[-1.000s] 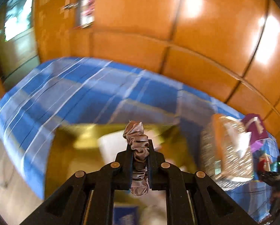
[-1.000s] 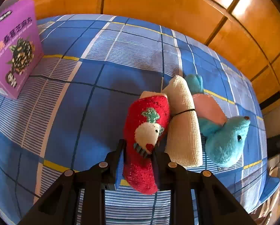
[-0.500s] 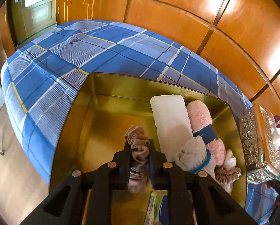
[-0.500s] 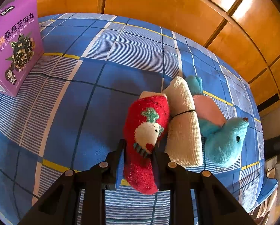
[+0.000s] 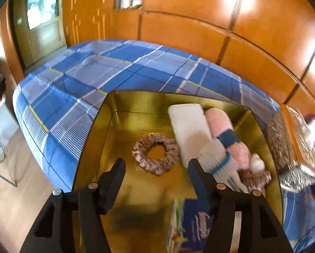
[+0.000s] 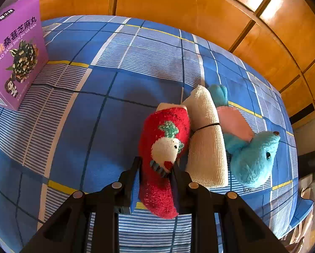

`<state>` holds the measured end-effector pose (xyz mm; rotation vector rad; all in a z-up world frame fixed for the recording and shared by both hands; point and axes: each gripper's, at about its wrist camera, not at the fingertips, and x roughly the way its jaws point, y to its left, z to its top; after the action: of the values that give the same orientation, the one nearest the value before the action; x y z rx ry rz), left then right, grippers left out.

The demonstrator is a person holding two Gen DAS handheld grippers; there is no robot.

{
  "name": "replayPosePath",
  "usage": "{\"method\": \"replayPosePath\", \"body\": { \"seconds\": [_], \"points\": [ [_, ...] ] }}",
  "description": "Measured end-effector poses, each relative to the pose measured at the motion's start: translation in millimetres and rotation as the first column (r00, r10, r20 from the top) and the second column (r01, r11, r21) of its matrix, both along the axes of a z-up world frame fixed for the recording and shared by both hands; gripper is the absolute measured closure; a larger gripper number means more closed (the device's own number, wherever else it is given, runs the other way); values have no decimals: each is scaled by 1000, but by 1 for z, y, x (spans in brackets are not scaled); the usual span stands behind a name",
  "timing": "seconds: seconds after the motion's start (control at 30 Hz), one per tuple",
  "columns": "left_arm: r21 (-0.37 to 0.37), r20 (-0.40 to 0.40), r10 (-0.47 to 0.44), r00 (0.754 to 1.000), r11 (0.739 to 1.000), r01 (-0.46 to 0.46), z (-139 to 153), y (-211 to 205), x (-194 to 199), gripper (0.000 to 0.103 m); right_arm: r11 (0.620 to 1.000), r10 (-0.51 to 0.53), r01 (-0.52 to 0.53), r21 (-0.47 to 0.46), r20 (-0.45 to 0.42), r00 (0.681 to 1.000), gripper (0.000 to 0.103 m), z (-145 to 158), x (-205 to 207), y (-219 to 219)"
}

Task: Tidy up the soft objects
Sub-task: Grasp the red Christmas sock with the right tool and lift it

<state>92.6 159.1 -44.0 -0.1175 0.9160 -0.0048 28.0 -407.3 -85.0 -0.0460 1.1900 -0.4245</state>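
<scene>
We hold our left gripper [image 5: 156, 164] with its fingers spread apart above the gold box [image 5: 107, 126], where the ruffled mauve scrunchie [image 5: 156, 154] lies flat, just beside the white pad [image 5: 189, 130]. Our right gripper [image 6: 156, 168] is clamped on the fuzzy red sock [image 6: 163, 147], which lies on the blue plaid cloth [image 6: 94, 116] touching the cream roll [image 6: 206, 147].

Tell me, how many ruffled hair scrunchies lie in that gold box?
2. A dusty-pink satin scrunchie lies flat mid-floor of the shiny gold box. Another ruffled brownish scrunchie sits by the right wall, partly hidden by rolled socks. More may be hidden.
</scene>
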Motion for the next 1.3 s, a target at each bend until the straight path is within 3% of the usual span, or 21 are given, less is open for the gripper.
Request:
{"method": "replayPosePath", "body": {
  "seconds": [0.2, 0.57, 1.1, 1.3],
  "points": [
    [43, 78, -63, 995, 997, 60, 13, -24, -35, 35, 1000, -2, 2, 5, 4, 1000, 79, 0, 0, -2],
    [128, 92, -113, 989, 987, 101, 11, -54, -61, 25, 1000, -11, 11, 13, 7, 1000, 78, -1, 0, -2],
    [127, 106, -135, 985, 984, 121, 9, -57, -68, 25, 999, -27, 26, 35, 14, 1000, 78, -3, 1, -8],
    [140, 114, -140, 984, 982, 123, 9, -60, -71, 19, 998, -41, 40, 39, 14, 999, 79, -2, 2, -8]
  ]
}}
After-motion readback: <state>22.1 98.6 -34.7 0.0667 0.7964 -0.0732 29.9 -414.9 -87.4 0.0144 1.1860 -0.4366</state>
